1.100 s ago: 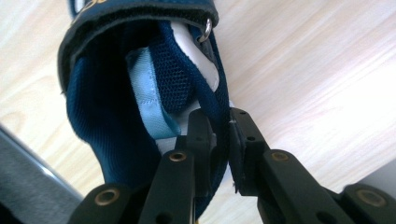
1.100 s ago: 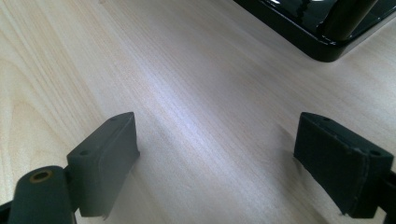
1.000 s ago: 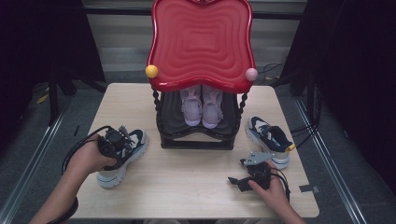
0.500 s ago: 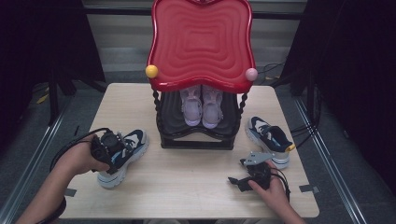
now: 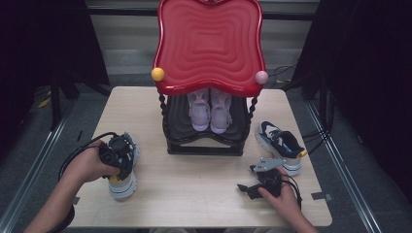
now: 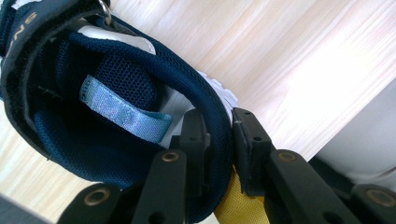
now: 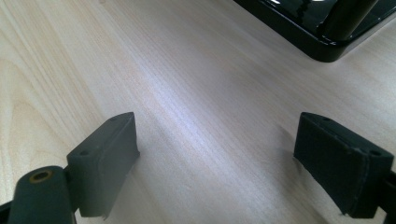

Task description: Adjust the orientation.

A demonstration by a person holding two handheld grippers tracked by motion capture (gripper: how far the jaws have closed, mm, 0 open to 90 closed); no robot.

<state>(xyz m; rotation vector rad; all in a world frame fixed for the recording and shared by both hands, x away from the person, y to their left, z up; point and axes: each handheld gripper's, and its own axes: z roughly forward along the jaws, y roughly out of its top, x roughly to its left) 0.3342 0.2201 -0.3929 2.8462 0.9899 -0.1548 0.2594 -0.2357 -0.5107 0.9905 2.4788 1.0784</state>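
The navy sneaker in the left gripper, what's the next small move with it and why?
Probably lift it a little off the table. The left gripper has just closed its jaws on the navy sneaker at the padded collar, one inside and one outside. The shoe rack holds a lilac pair, and the right gripper rests open.

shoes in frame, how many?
4. A pale pair on the rack's lower shelf, one navy shoe right of the rack, one in the left claw. The red top may hide more.

The left gripper (image 5: 118,154) turned the navy shoe (image 5: 124,170), its fingers (image 6: 194,140) closing on the collar.
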